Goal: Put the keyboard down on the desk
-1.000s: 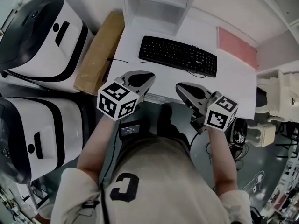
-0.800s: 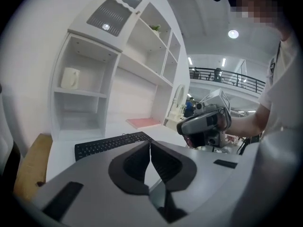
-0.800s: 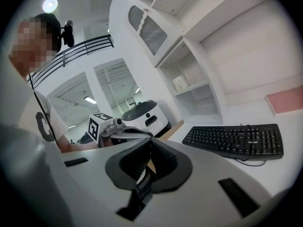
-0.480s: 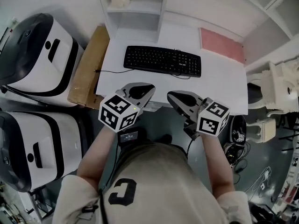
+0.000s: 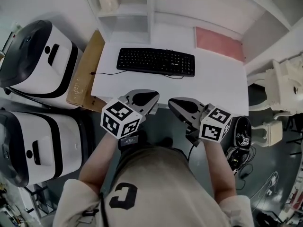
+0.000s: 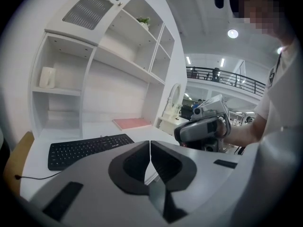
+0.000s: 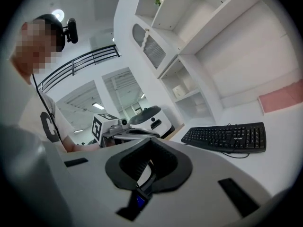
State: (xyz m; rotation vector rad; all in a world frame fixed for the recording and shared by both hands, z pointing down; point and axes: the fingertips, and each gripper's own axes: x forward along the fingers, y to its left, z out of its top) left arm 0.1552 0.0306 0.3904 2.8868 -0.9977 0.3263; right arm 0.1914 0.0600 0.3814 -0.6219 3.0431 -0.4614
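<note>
One keyboard (image 5: 156, 61) lies flat, long axis running left-right across the desk (image 5: 213, 89).

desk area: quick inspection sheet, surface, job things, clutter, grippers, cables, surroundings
surface: white desk, flat
job's things: black keyboard lies flat on the desk, neither gripper touching it
clutter: pink rectangular mat at the desk's back right; cream mug on a shelf
grippers: left gripper and right gripper both shut, empty, at the desk's near edge
cables: thin black keyboard cable trails to the desk's left edge; loose cables on the floor, right
surroundings: white shelf unit behind; two white-and-black machines and brown cardboard panel at left
</note>
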